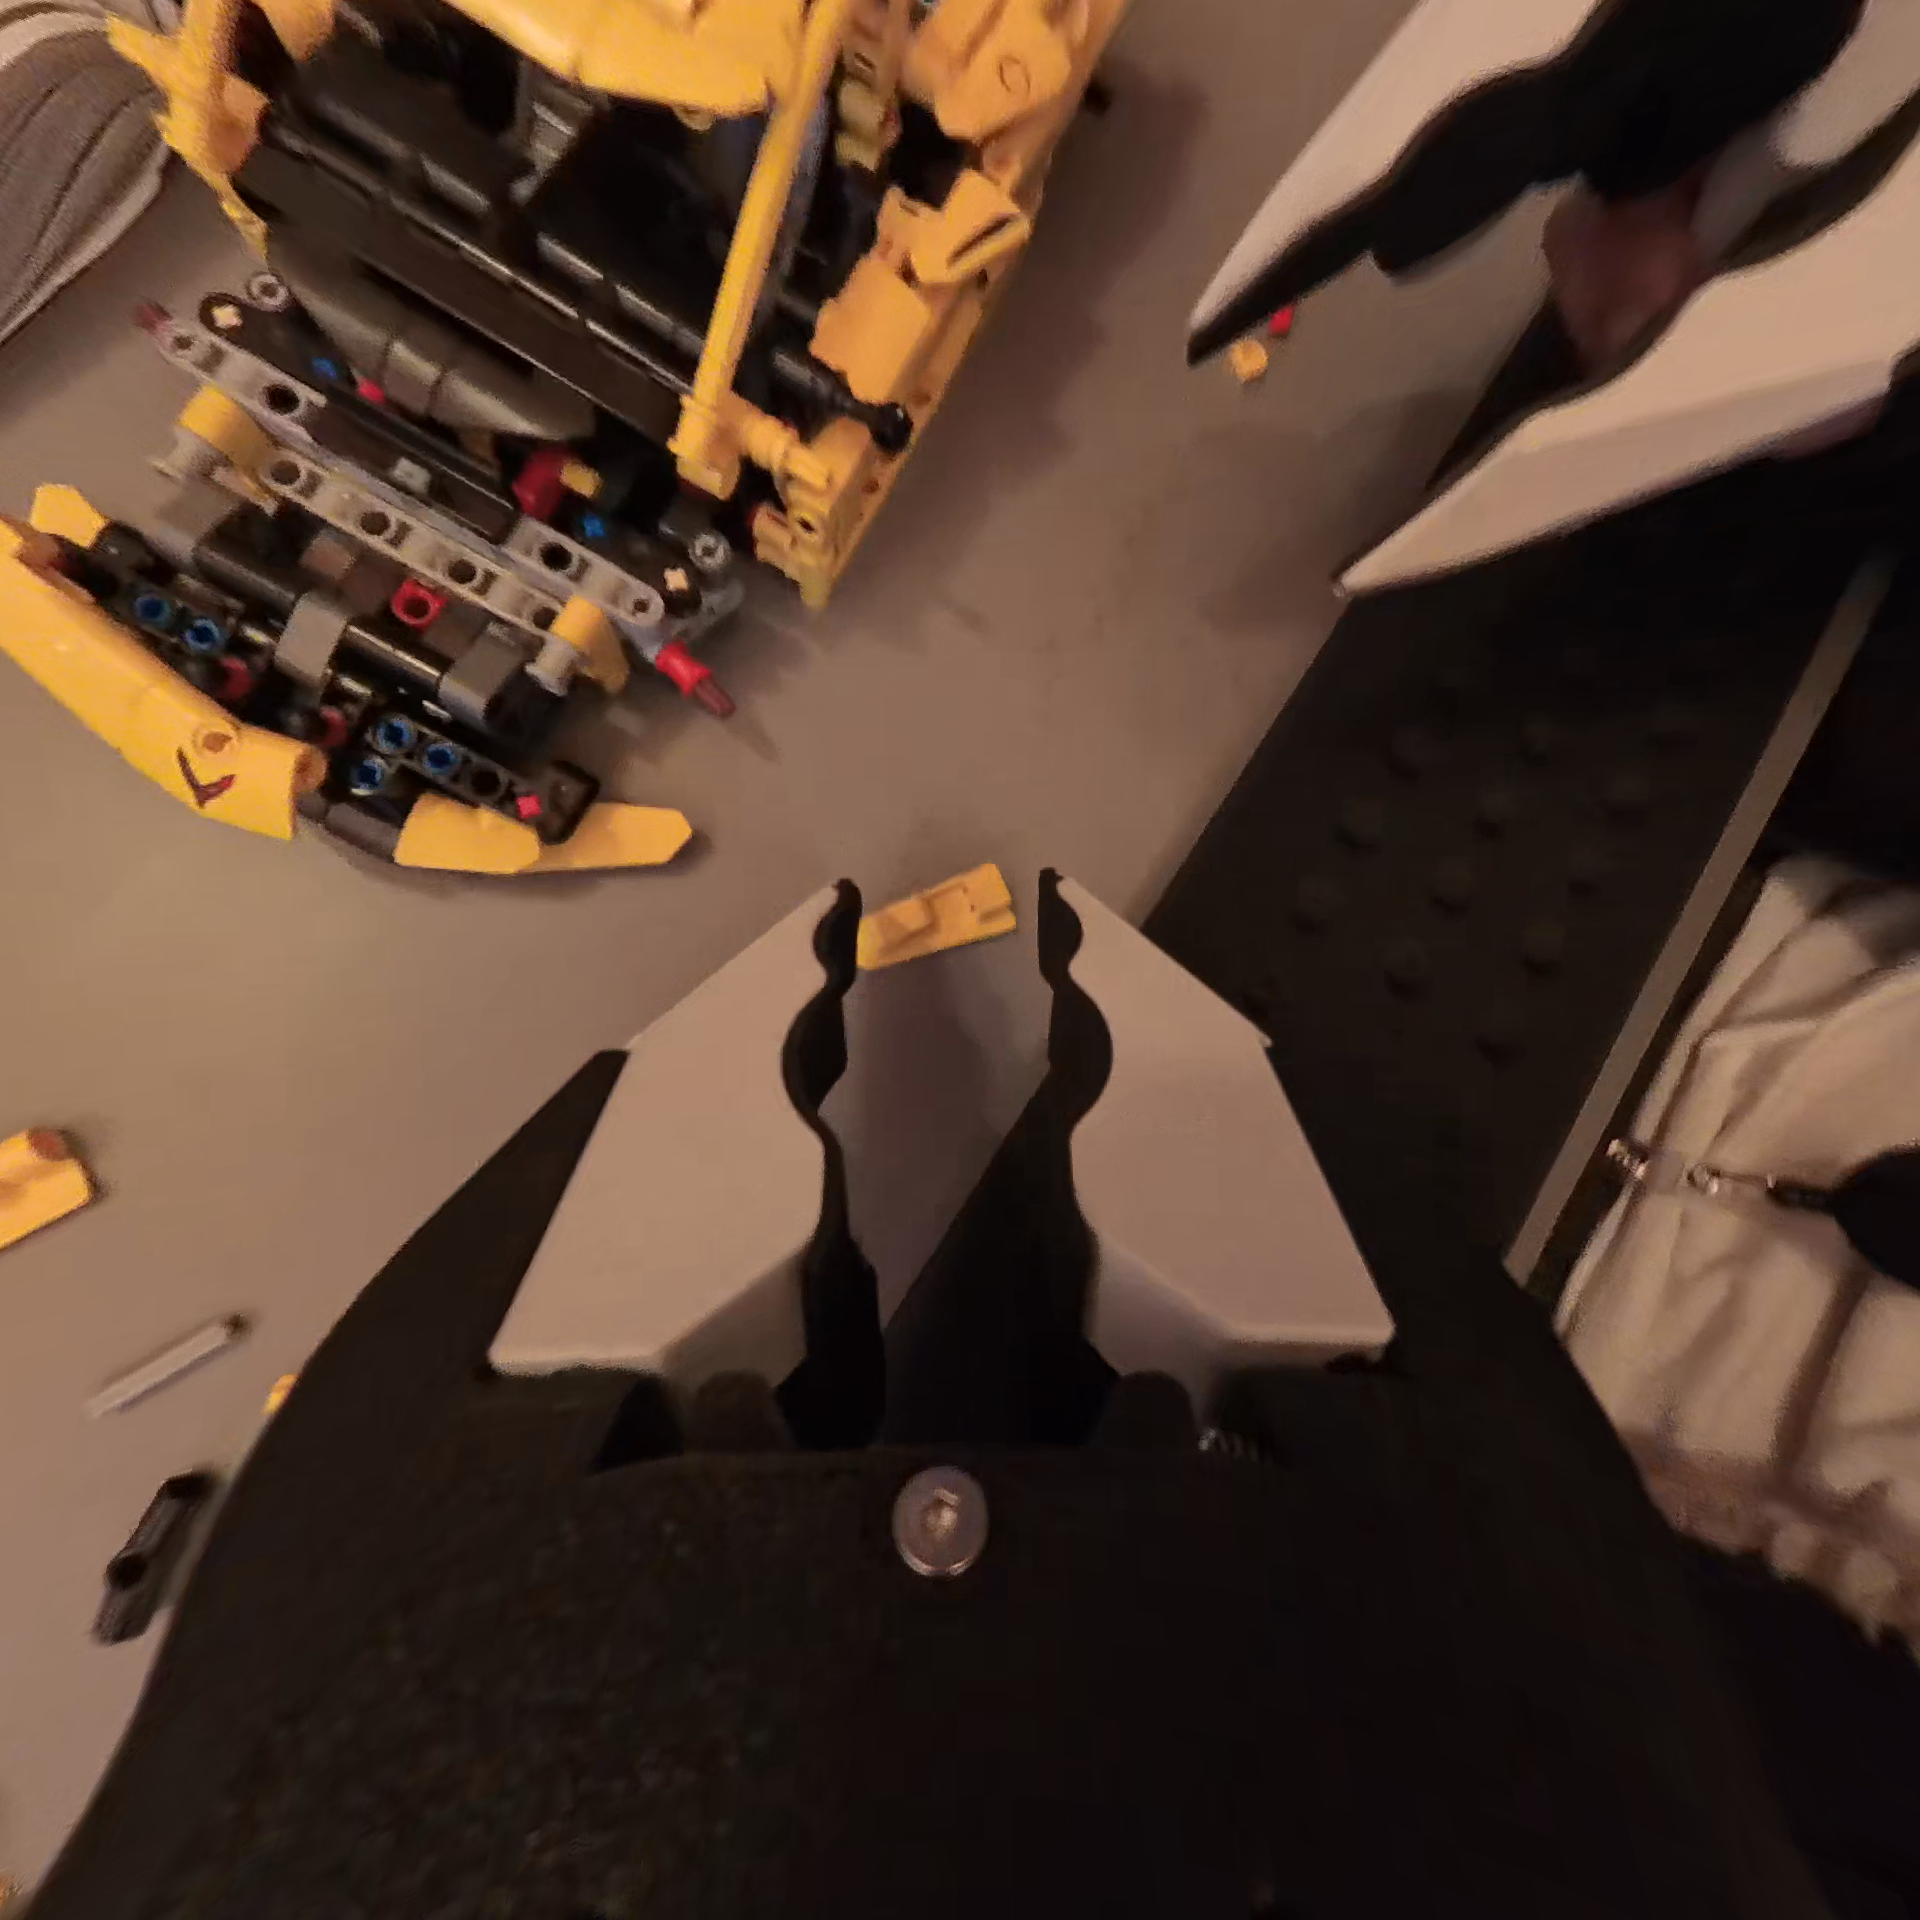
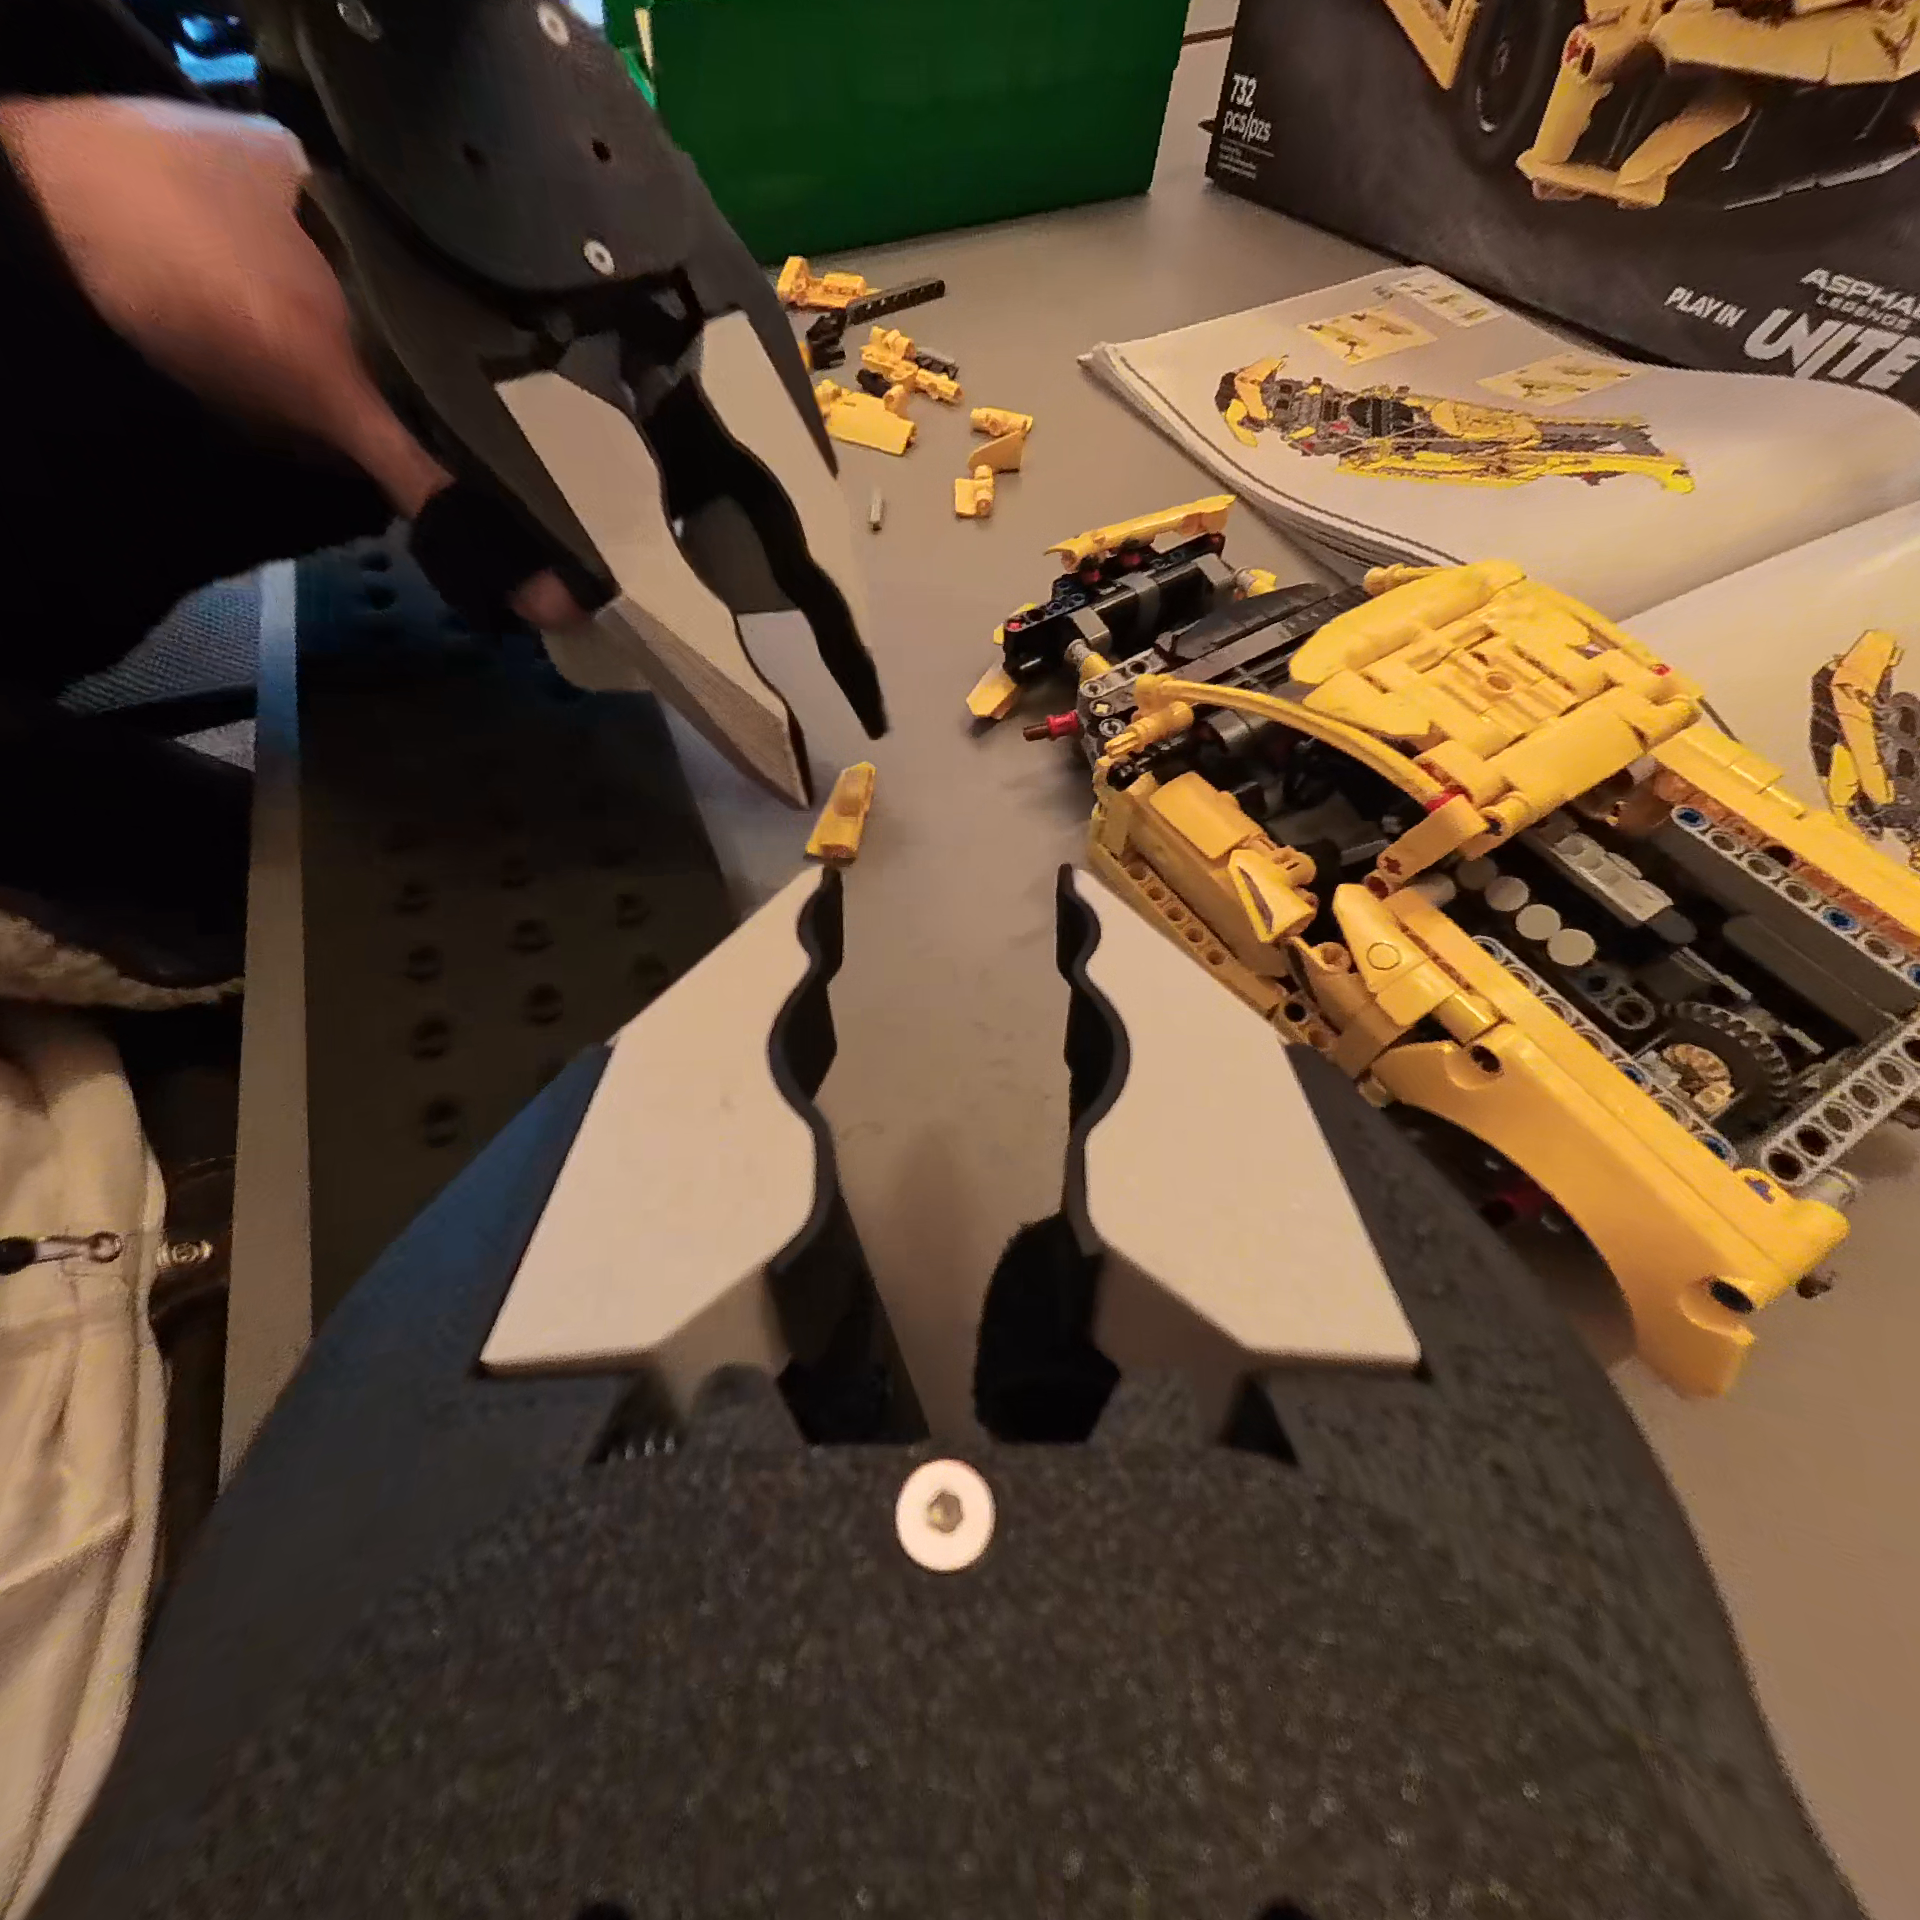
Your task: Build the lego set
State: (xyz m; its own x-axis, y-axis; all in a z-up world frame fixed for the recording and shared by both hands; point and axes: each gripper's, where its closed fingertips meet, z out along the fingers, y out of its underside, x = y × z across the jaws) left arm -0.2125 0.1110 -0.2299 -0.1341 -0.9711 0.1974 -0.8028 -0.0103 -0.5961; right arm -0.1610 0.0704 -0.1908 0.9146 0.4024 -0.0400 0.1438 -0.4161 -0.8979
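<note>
We found the half-built yellow car [image 2: 1455,862] lying on the grey bench [image 2: 966,1039], its black and grey frame showing through the yellow body panels, with a detached-looking nose section [image 1: 312,675] just in front of it. One small yellow piece [image 1: 935,916] lay flat on the bench near the car, and our left tool [image 1: 948,894] hung over it with its jaws apart, the piece between and just beyond the tips, not gripped. In the right wrist view the same piece [image 2: 842,812] lay just ahead of our right tool [image 2: 948,904], whose jaws were also spread and held nothing; the left tool [image 2: 831,758] came down steeply beside it, a hand [image 2: 208,312] in a dark sleeve behind it.

Farther back on the bench we saw a scatter of loose yellow and black pieces [image 2: 894,384]. To the right lay an open instruction booklet [image 2: 1558,457], partly under the car, and behind it stood the dark box [image 2: 1558,208] of the set. A green bin [image 2: 914,114] stood at the far edge.

In the left wrist view more parts lay apart on the bench: a yellow wedge [image 1: 36,1184], a thin grey rod [image 1: 166,1363] and a black connector [image 1: 151,1548]. Along the near edge of the bench ran a black strip with round dimples [image 1: 1455,852]. The light was dim and warm.
</note>
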